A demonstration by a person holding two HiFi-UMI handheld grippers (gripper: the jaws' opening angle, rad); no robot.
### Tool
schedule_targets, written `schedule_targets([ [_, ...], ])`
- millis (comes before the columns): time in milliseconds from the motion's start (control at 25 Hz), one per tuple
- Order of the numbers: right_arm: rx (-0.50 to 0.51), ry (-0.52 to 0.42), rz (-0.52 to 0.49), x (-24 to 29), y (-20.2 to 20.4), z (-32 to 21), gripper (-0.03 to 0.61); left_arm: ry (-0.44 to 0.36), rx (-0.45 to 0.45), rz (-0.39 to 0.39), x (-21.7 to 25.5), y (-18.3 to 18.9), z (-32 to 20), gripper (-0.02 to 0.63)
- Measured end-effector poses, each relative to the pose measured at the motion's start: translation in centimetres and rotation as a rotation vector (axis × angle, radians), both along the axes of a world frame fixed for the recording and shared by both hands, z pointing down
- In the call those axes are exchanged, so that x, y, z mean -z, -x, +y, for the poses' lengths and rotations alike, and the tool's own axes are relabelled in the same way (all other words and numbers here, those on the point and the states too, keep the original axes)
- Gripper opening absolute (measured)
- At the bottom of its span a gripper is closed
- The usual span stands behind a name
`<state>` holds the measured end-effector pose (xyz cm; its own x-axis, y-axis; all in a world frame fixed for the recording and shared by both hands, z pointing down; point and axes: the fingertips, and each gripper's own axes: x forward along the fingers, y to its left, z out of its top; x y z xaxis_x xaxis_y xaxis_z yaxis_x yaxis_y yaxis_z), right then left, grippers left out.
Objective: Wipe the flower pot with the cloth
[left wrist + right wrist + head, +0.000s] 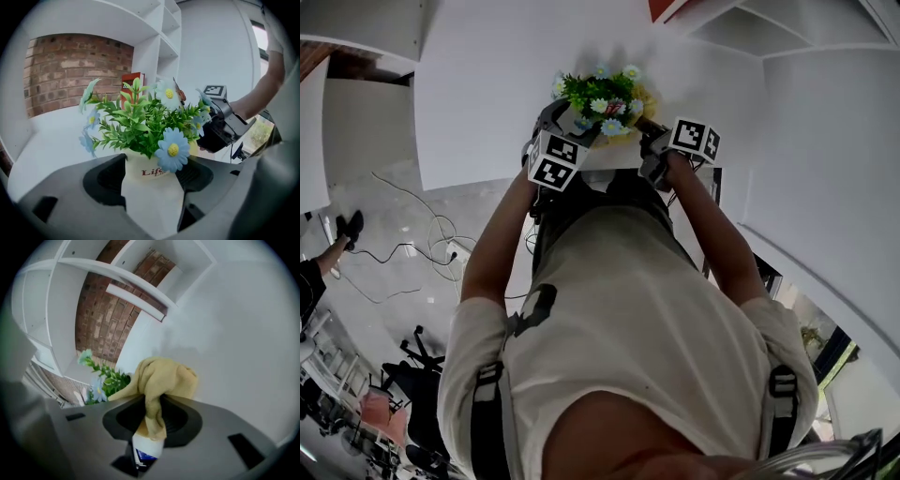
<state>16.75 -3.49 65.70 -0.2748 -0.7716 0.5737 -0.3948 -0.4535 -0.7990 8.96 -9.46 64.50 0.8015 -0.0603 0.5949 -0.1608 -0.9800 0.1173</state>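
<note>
Well — flower pot (153, 190) holds green sprigs (136, 125), blue daisies (173, 149).

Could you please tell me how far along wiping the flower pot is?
Done: the right gripper is clamped on the yellow cloth, held beside the plant. In hand: the left gripper, jaws open, brackets the flower pot. Left: the wiping; no cloth contact with the pot shows.

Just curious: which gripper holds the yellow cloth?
The right gripper: its jaws pinch the yellow cloth; the left gripper has the flower pot between its jaws.
</note>
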Motion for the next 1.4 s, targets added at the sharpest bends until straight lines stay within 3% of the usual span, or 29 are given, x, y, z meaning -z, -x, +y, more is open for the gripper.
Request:
schedule_targets([
  [200,-0.069,-0.104,-0.046,2.6,-2.3,-1.8,0.107,0.016,-0.074,-0.005,-0.2,-0.1,-0.1,0.330],
  [560,-0.036,-0.043,-0.091,-1.0,0.9,-0.3,0.106,-0.052,0.162,-0.024,-0.1,0.4,0.6,0.328],
  [720,0.023,-0.004,-0.069,-2.6,1.3,0.2,0.107,-0.080,0.159,-0.065,-0.8,1.1,0.8,0.328],
  [920,0.078,0.007,-0.066,-2.8,1.3,0.1,0.107,-0.061,0.126,-0.052,-0.2,1.0,0.2,0.328],
  [1080,0.103,0.005,-0.054,-2.1,1.2,0.0,0.107,-0.091,0.120,-0.075,-0.6,0.4,0.1,0.328],
  [1400,0.053,-0.125,-0.051,2.4,-2.3,-2.1,0.107,-0.096,0.221,-0.072,-1.2,0.1,0.0,0.328],
])
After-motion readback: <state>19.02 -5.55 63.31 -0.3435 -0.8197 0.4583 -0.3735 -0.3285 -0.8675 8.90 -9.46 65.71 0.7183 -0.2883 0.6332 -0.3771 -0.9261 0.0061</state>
